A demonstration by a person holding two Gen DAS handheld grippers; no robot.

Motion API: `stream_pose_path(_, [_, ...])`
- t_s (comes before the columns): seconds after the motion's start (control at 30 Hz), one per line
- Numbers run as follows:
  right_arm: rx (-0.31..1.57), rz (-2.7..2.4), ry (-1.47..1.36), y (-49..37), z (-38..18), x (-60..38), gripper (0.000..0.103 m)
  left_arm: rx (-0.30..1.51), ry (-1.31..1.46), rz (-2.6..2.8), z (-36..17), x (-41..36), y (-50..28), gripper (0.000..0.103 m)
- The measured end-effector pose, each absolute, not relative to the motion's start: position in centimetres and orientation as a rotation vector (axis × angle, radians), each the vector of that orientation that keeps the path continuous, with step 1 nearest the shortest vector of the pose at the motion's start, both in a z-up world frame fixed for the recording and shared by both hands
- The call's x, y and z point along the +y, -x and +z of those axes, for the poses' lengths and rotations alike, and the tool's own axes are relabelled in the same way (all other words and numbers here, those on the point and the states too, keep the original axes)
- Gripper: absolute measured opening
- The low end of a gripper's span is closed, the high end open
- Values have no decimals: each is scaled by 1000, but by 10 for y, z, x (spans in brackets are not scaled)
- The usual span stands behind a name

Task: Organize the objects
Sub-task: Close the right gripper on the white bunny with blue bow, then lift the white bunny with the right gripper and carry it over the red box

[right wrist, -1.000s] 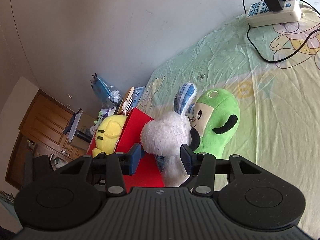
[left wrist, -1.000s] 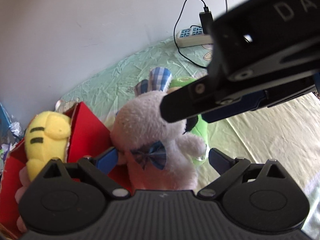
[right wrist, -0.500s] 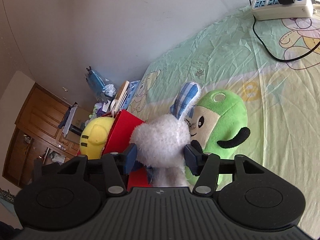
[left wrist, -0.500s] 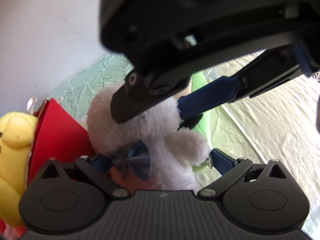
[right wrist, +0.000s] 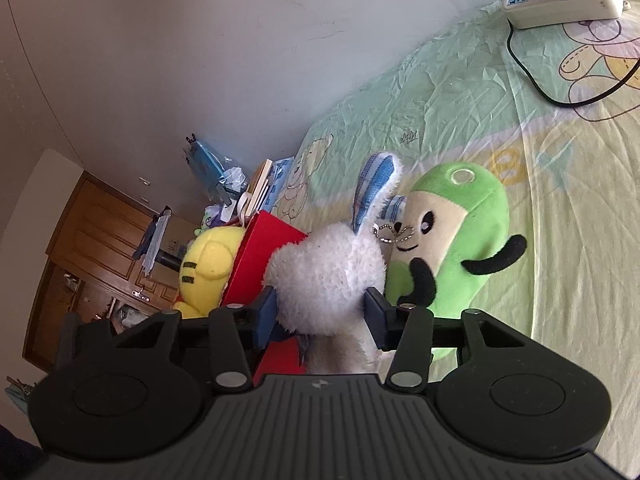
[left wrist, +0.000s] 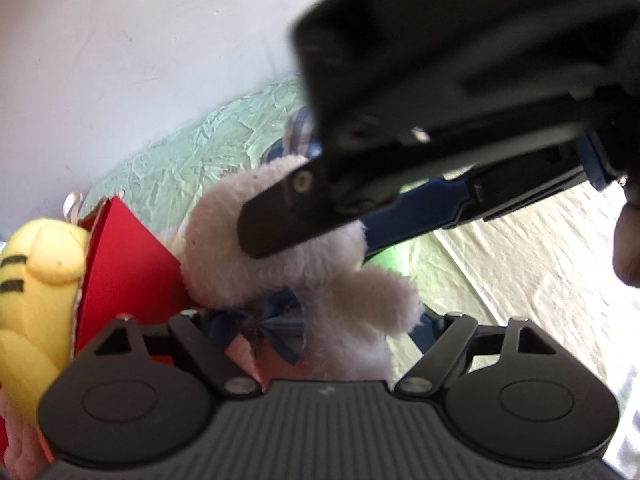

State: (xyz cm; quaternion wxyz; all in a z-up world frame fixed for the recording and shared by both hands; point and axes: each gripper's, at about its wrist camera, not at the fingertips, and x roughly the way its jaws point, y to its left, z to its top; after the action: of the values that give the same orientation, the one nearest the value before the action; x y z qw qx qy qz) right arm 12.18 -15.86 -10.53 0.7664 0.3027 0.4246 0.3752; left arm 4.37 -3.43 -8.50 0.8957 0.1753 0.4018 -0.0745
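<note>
- Progress, as I read it: the yellow plush (right wrist: 210, 268) is already sitting in the red box (right wrist: 264, 264), so that one looks done. The white bunny (right wrist: 326, 280) and the green plush (right wrist: 452, 240) are not in yet, both on the bed (right wrist: 560, 240) just beside the box.
- Right gripper (right wrist: 320, 312): jaws closing, pads pressed into the bunny's fluffy head on both sides.
- Left gripper (left wrist: 316, 332): jaws closing too, around the bunny's body near the plaid bow (left wrist: 272, 326). Can't tell if the pads have bitten yet.
- Textures: bunny is shaggy, squashy fleece with a checked fabric ear; green plush is smoother short pile, rounded like a pod. Box looks like stiff card. Bedsheet is thin and crinkled.
</note>
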Motion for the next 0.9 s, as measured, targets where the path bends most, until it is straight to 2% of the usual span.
stream_pose_path(0.37, [916,824,-675,-80,-95,-181,49,814,-312,-204,-60,-39,-10,73])
stream_pose_path(0.67, [912,848,-655,-46,-84,-186,49,786,-286,-187,-47,-51,22,73])
stream_pose_path(0.9, [871,912,-632,-32,-67,-181,48,729,-259,-134,-32,-31,53,73])
